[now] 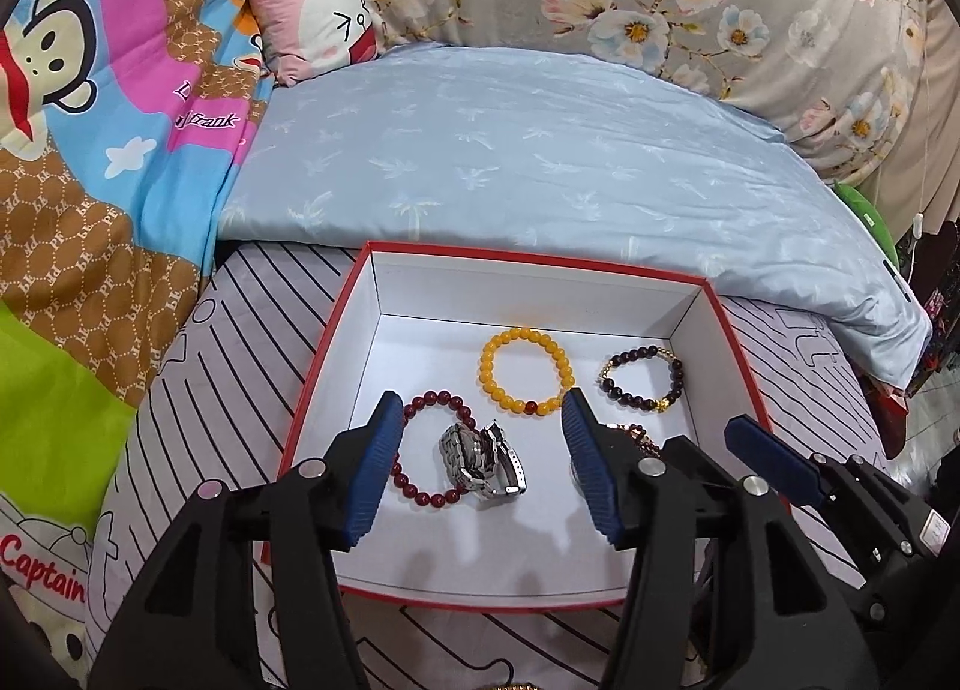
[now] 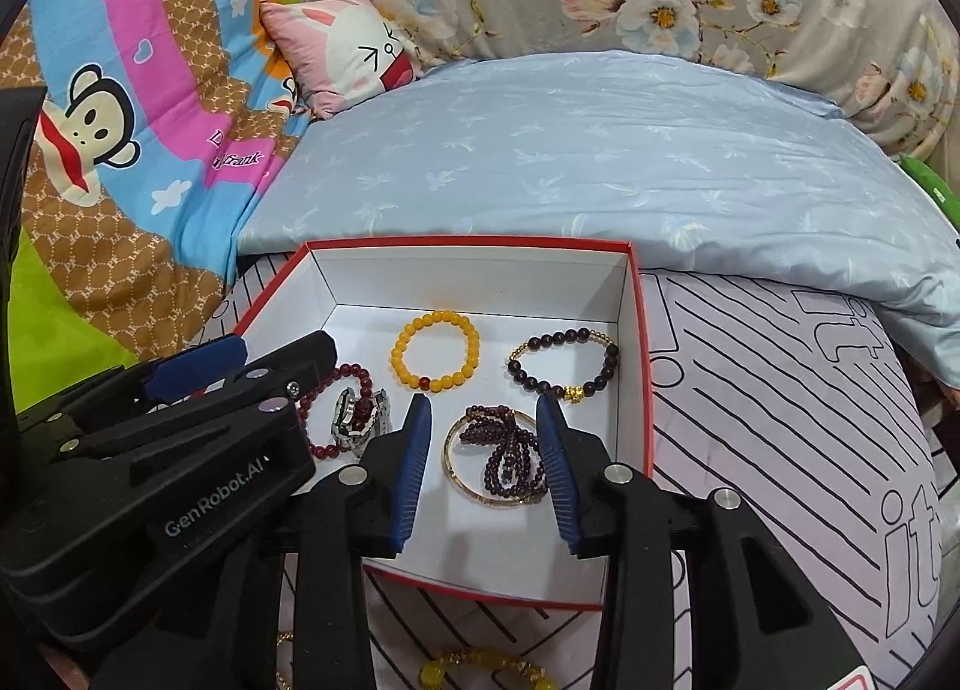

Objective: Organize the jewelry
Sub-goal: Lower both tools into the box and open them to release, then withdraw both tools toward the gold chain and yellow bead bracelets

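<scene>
A red-edged white box [image 1: 735,342] [image 2: 639,342] sits on a striped cushion. Inside lie a yellow bead bracelet [image 1: 498,384] [image 2: 403,357], a red bead bracelet [image 1: 420,495] [image 2: 321,447], a silver watch [image 1: 480,459] [image 2: 360,420], a dark bracelet with gold charm [image 1: 672,390] [image 2: 543,384], and a purple bead strand on a gold bangle [image 2: 504,459]. My left gripper [image 1: 480,465] is open and empty over the watch. My right gripper [image 2: 486,468] is open and empty over the purple strand.
The striped cushion [image 2: 780,420] lies on a bed with a light blue quilt [image 1: 540,150], a cartoon blanket [image 1: 90,150] at left and a pink pillow [image 1: 312,12]. Yellow beaded jewelry [image 2: 480,666] lies outside the box, at the near edge.
</scene>
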`<state>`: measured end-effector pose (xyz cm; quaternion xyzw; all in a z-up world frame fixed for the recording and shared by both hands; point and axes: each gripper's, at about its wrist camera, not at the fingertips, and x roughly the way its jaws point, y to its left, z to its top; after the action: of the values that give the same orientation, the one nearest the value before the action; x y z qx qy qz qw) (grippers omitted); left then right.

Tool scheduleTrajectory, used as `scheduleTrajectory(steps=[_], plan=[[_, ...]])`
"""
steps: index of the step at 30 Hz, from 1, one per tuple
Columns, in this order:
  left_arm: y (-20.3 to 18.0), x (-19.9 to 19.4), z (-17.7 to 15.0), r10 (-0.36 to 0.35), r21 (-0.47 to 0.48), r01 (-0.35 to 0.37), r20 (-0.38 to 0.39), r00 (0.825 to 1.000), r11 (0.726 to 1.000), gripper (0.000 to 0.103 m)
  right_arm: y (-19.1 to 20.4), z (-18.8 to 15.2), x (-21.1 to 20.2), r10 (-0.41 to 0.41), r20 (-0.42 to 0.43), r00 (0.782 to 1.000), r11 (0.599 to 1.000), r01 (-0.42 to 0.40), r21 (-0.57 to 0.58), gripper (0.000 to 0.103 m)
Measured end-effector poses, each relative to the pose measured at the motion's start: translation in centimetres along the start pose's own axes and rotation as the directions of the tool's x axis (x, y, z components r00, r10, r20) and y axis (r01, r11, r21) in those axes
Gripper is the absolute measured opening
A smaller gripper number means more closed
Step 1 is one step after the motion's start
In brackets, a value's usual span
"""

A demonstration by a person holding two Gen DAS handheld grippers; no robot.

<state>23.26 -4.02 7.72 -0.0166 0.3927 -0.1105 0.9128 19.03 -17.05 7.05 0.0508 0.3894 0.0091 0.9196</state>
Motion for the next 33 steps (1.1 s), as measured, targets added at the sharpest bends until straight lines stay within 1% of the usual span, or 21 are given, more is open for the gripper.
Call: scheduleTrajectory(steps=[10,20,22,24,27,33], plan=[[0.2,-3.7,-0.8,-0.005,-0.001,0.005,0.025,1.000,1.000,0.052,-1.3,-1.7,-3.5,-0.012,0.009,1.000,0.999,0.011,0.037,0.037],[0.2,-6.8,-3.3,0.001,0.004,-0.001,0.024,1.000,1.000,0.052,-1.3,-4.0,-7.5,-0.018,0.019,1.000,0.999,0.017,0.042,0.037],[0.5,-7.4,-3.9,0.000,-0.001,0.000,0.019,1.000,1.000,0.054,-1.6,-4.7,-8.1,-0.022,0.016,1.000,0.999,0.021,0.048,0.036],[0.8,-7.7,-4.6,0.001,-0.008,-0.001,0.014,1.000,1.000,0.056,-2.1,-5.6,-8.5,-0.031,0.007,1.000,0.998,0.030,0.054,0.036],[1.5,-8.2,-6.0,0.013,-0.016,-0.013,-0.002,1.000,1.000,0.056,-2.8,-7.3,-9.0,-0.046,-0.015,0.999,0.997,0.047,0.063,0.036],[2.6,-8.0,-9.7,0.035,-0.031,-0.037,-0.060,0.998,0.999,0.056,-3.5,-11.3,-8.7,-0.052,-0.089,0.995,0.995,0.059,0.078,0.036]])
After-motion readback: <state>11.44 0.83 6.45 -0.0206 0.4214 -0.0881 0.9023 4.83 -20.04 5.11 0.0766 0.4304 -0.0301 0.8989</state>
